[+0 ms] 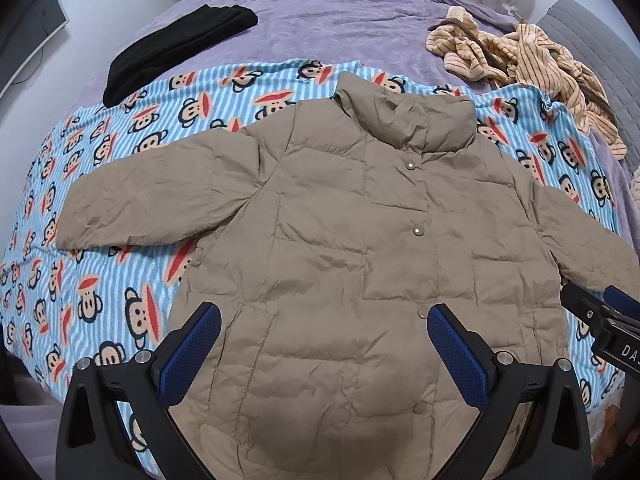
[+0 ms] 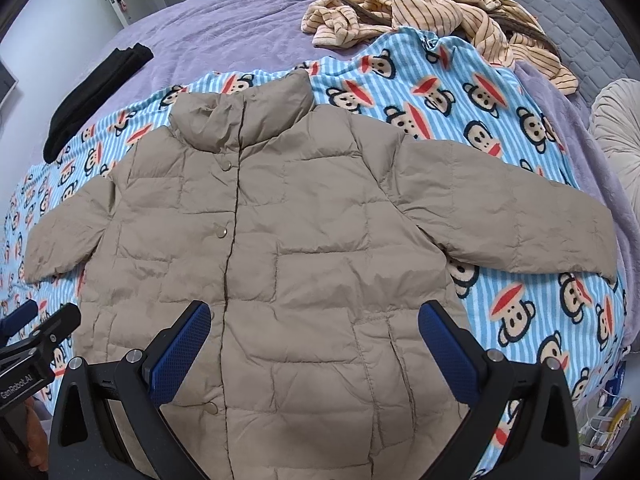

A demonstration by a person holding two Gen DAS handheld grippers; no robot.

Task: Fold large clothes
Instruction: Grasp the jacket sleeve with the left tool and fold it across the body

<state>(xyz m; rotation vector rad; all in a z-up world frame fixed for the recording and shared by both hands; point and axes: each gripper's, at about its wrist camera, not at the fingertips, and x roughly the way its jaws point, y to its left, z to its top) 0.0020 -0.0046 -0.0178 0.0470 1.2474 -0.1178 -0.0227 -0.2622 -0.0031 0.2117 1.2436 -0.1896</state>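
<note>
Tan puffer jacket [image 1: 340, 240] flat, buttoned, sleeves spread.

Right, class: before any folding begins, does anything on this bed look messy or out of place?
The tan jacket lies flat and buttoned, sleeves spread. The striped garment sits crumpled in a heap at the far right of the bed, untidy beside the neatly folded black garment.

Monkey-print blanket [image 1: 120, 280] on purple bedspread [image 1: 320, 20]; black garment [image 1: 176, 52], striped garment [image 1: 520, 56].

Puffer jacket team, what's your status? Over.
Left gripper open, right gripper open, both empty. Tan puffer jacket flat, snapped shut, sleeves spread, unfolded. Nothing lying on it.
</note>
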